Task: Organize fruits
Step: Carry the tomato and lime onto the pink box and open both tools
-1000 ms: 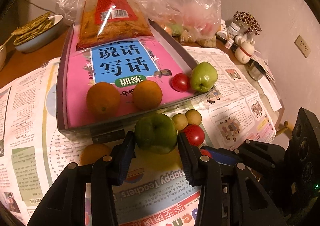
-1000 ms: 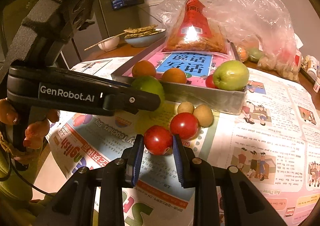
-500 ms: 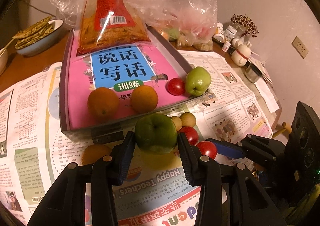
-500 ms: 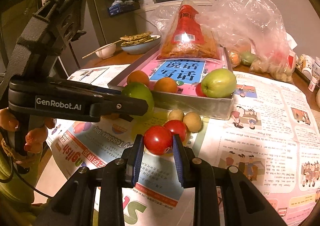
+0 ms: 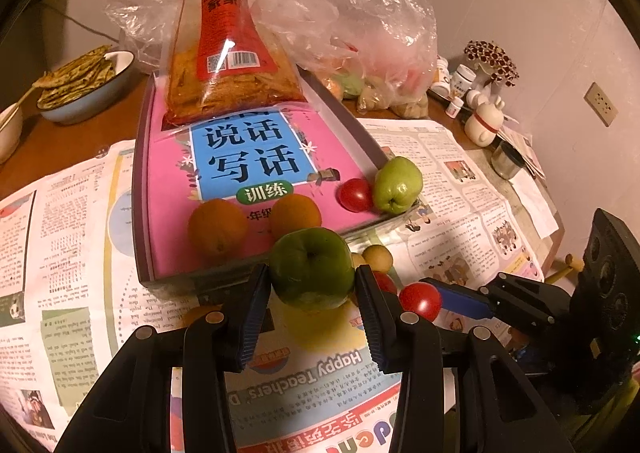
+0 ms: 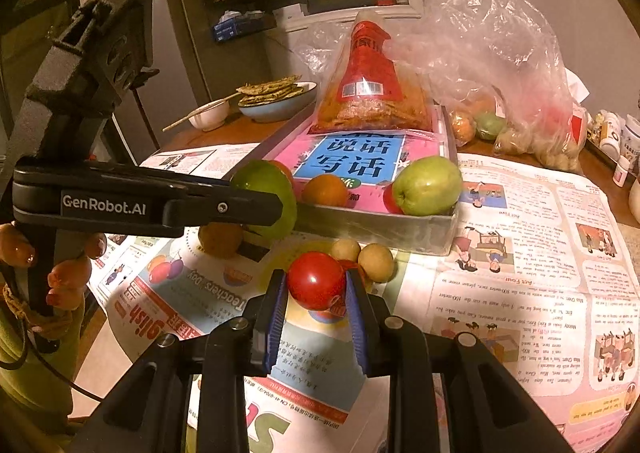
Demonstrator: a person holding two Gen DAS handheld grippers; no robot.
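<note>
**Both Grippers Loaded: Apple and Tomato Held Short of the Tray**

**Counter and tray.** The counter [image 5: 60,141] is covered with newspaper [image 5: 72,293]. Ahead of both sets of fingers sits the tray [image 6: 384,227], lined with a pink booklet [image 5: 248,161]. At the tray's near end lie two oranges [image 5: 218,227], a small tomato [image 5: 354,195] and a pale green apple [image 5: 398,185]. A snack packet [image 5: 228,69] rests on its far end.

**Left gripper.** The left gripper [image 5: 312,285] is closed to the width of a dark green apple [image 5: 312,269], one pad on each flank. The apple is carried clear of the newspaper, just short of the tray's near wall. Expected handling: firm, fairly heavy, waxy skin. Grip across the widest part; a hold nearer the crown may slip.

**Right gripper.** The right gripper [image 6: 317,287] is closed narrowly on a red tomato [image 6: 316,280]. Expected handling: light, smooth, thin-skinned and soft. Use minimal pressure at the equator to avoid splitting.

**Loose fruit.** Two small tan fruits [image 6: 375,261] lie just beyond the right fingers, near the tray wall. Another orange [image 6: 220,239] lies to their left, below the left gripper.

**Legible text.** Left gripper body: "GenRobot.AI". Newspaper: "Happy Teachers' Day". Booklet: "说话写话训练".
</note>
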